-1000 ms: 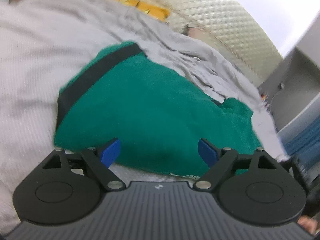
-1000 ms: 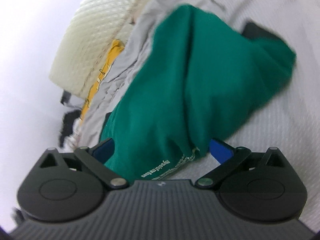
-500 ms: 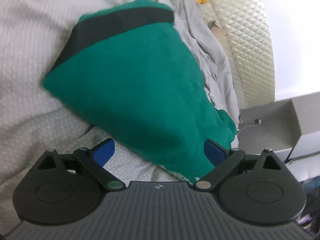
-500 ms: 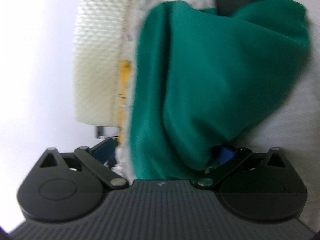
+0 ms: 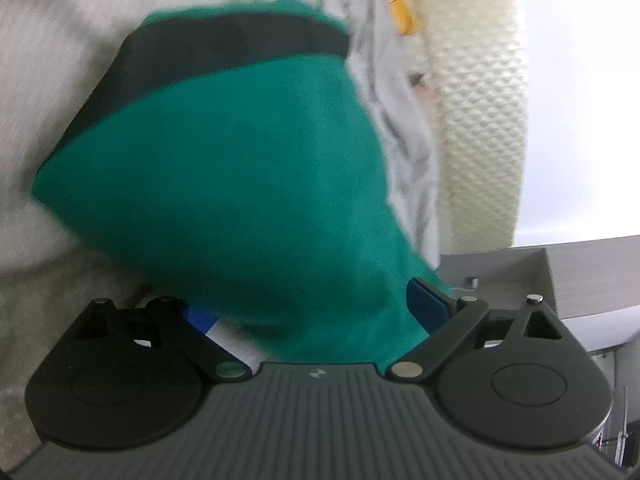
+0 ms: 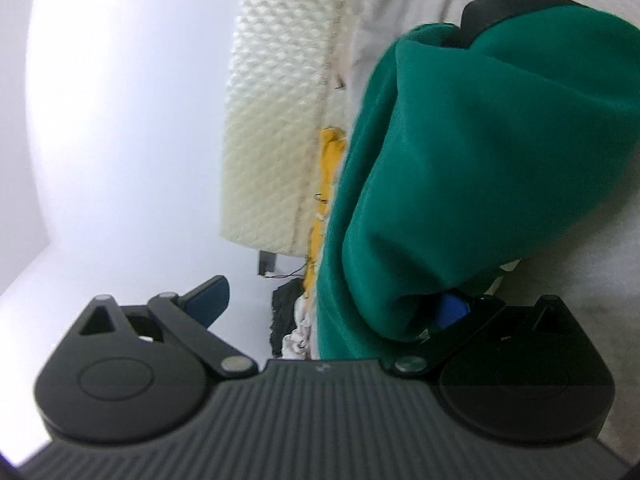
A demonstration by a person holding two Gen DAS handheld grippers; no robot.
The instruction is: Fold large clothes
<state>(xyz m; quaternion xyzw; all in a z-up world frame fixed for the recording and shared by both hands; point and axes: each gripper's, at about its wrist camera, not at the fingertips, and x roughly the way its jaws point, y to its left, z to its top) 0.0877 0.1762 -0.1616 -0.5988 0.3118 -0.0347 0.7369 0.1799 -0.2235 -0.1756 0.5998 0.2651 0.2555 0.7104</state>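
Note:
A green garment [image 5: 224, 184] with a black band [image 5: 224, 48] along its far edge lies bunched on the pale bed sheet [image 5: 60, 8]. My left gripper [image 5: 312, 308] is close at its near edge and open wide. The cloth reaches in between the blue pads [image 5: 426, 304] and partly covers the left one, without being pinched. In the right wrist view the same garment [image 6: 480, 152] fills the right half. My right gripper [image 6: 330, 304] also stands open, its left finger in free air. A fold of green cloth drapes over its right pad [image 6: 452, 308].
A cream quilted headboard [image 5: 476, 120] stands behind the bed, also in the right wrist view as the headboard [image 6: 276, 120]. A yellow item [image 6: 332, 152] is wedged against it. A grey bedside cabinet [image 5: 580, 276] stands at the right. Rumpled grey sheet [image 5: 404, 128] lies beside the garment.
Both views have rolled. My left gripper dropped closer, so the garment's near edge now lies between its jaws. The green fold has slid over my right gripper's right finger.

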